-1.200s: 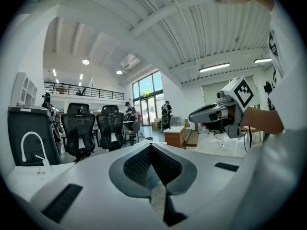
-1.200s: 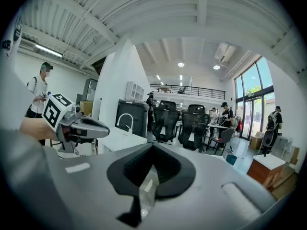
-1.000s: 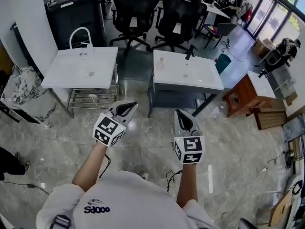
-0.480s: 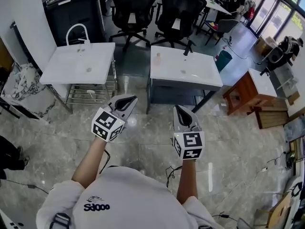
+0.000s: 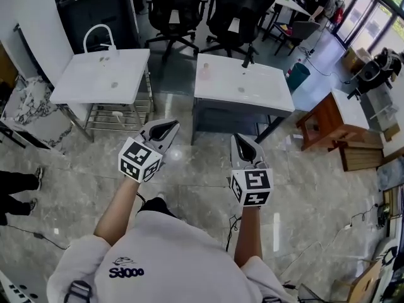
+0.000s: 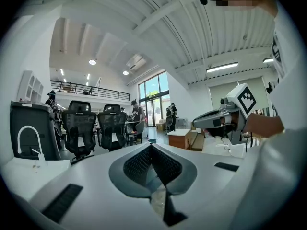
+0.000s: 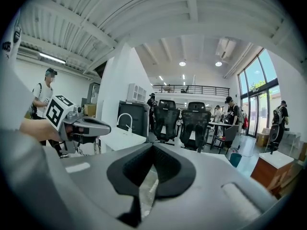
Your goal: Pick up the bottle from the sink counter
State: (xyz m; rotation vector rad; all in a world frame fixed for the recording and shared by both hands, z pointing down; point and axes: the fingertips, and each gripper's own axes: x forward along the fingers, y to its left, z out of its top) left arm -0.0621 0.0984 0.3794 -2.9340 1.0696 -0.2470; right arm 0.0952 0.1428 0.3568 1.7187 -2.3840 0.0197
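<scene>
Closer to the bench than a second ago, the left gripper and right gripper stay closed, empty; the bottle stands at twelve o'clock, on the bench's far-left corner.

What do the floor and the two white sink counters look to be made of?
Grey veined floor: polished stone or stone-look tile, judging by veining and glare spots. Left white rectangular sink counter and right white rectangular sink counter: smooth, glossy white, likely ceramic or solid surface; which one is unclear.
</scene>
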